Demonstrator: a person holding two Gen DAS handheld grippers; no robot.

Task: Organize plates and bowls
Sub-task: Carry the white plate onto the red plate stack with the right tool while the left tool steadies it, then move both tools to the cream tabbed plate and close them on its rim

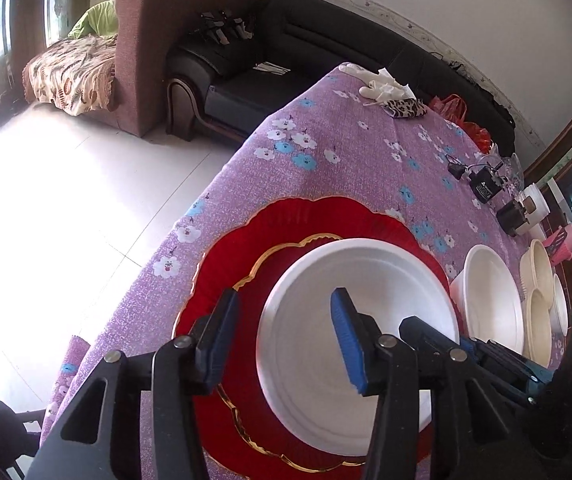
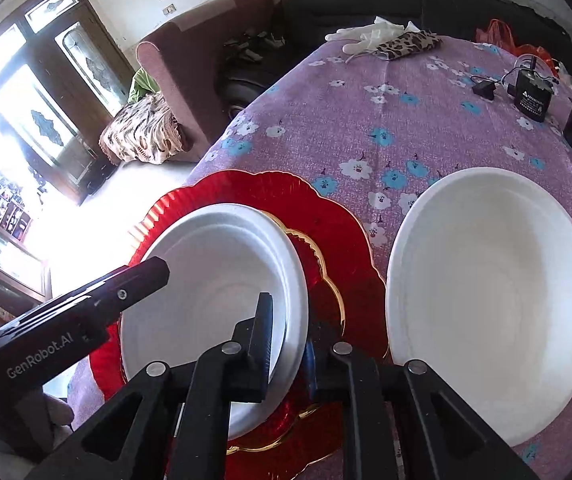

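Note:
A white bowl (image 1: pixel 345 320) sits on a red gold-rimmed plate (image 1: pixel 270 240) on the purple flowered tablecloth. My left gripper (image 1: pixel 282 344) is open, its fingers astride the bowl's near rim, one outside and one over the inside. My right gripper (image 2: pixel 286 340) is shut on the white bowl (image 2: pixel 214 280): its rim sits between the two fingers, above the red plate (image 2: pixel 325 220). A second white bowl (image 2: pixel 485 292) stands to the right, and shows in the left wrist view (image 1: pixel 493 292) too.
Cream bowls (image 1: pixel 537 300) stand beyond the second white bowl. Black chargers (image 2: pixel 529 96), a leopard cloth (image 2: pixel 405 46) and white gloves (image 2: pixel 365 36) lie at the table's far side. The table edge drops to the floor on the left. Sofas stand behind.

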